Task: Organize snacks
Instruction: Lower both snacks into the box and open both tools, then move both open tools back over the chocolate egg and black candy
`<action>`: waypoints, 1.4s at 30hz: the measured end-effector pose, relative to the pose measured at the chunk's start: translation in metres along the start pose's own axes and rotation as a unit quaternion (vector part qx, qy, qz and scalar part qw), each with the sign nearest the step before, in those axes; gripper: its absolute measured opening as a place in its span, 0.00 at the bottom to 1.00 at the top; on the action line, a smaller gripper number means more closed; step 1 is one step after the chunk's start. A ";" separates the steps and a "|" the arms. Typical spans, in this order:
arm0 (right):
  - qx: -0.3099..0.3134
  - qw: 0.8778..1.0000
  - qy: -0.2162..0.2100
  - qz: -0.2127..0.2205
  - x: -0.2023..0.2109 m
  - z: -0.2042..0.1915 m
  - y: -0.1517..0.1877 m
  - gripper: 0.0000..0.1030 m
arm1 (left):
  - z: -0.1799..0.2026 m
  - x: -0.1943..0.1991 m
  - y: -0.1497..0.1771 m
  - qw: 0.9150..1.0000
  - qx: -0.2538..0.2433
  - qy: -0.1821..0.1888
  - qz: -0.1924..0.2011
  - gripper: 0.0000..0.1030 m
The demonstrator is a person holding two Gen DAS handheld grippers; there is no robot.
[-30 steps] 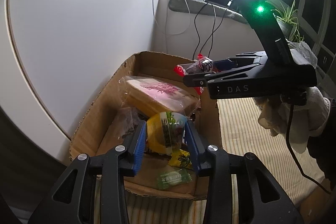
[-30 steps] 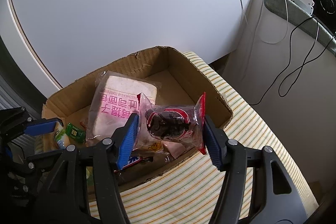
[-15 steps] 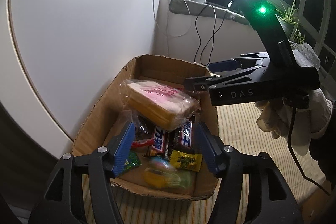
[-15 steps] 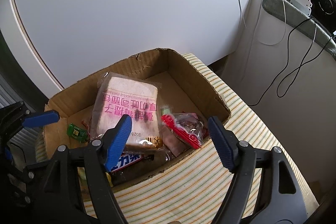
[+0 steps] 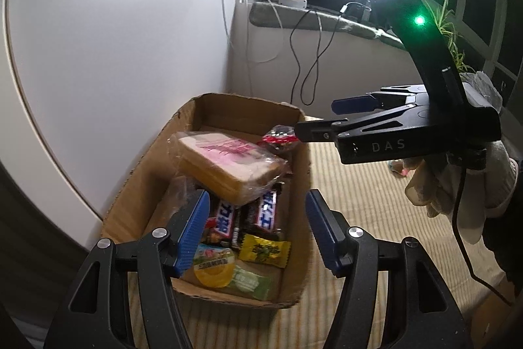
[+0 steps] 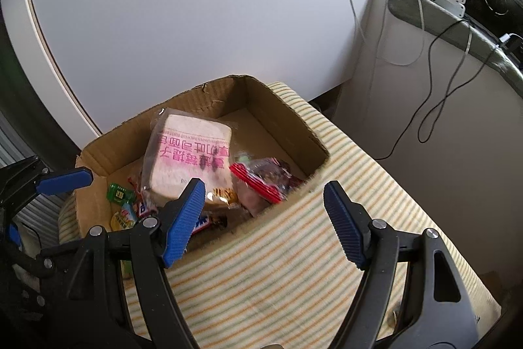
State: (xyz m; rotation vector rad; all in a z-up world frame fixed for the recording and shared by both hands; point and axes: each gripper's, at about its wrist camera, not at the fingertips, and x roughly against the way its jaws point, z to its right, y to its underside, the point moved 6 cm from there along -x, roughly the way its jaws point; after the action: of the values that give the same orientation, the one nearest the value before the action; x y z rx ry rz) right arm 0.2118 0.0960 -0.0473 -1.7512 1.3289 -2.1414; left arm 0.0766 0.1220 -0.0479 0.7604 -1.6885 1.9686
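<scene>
Left wrist view: cardboard box (image 5: 209, 116) on striped cloth (image 5: 376, 211), snacks inside. Left gripper (image 5: 256, 231) and right gripper (image 6: 263, 218): jaws just opened, both released, nothing between pads.

Step, judged: release done; back out upward, clear of box rim.

Count: one box; one bread pack (image 5: 228, 165) at 12 o'clock of pile; two chocolate bars (image 5: 266, 208); one red-edged packet (image 6: 264, 175) at 3 o'clock; one yellow cup (image 5: 212, 267); one yellow sachet (image 5: 264, 249).
</scene>
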 end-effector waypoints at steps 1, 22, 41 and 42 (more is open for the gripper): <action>-0.001 1.000 0.001 0.001 0.004 0.002 0.003 0.75 | 0.004 0.001 0.000 1.000 -0.002 0.002 0.001 0.59; -0.125 0.989 0.071 0.033 0.106 0.131 0.108 0.75 | 0.094 -0.021 -0.002 0.997 -0.036 0.071 -0.013 0.59; -0.187 0.971 0.150 -0.018 0.136 0.258 0.227 0.75 | 0.193 -0.091 0.001 0.986 -0.073 0.131 -0.073 0.59; -0.186 0.971 0.151 -0.022 0.133 0.262 0.229 0.75 | 0.195 -0.095 0.001 0.985 -0.074 0.133 -0.077 0.59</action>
State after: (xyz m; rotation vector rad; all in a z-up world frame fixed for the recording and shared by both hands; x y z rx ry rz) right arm 0.2808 -0.2666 -0.0999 -1.6193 1.8920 -2.3811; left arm 0.1719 -0.0686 -0.0901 0.5308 -1.5486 1.7318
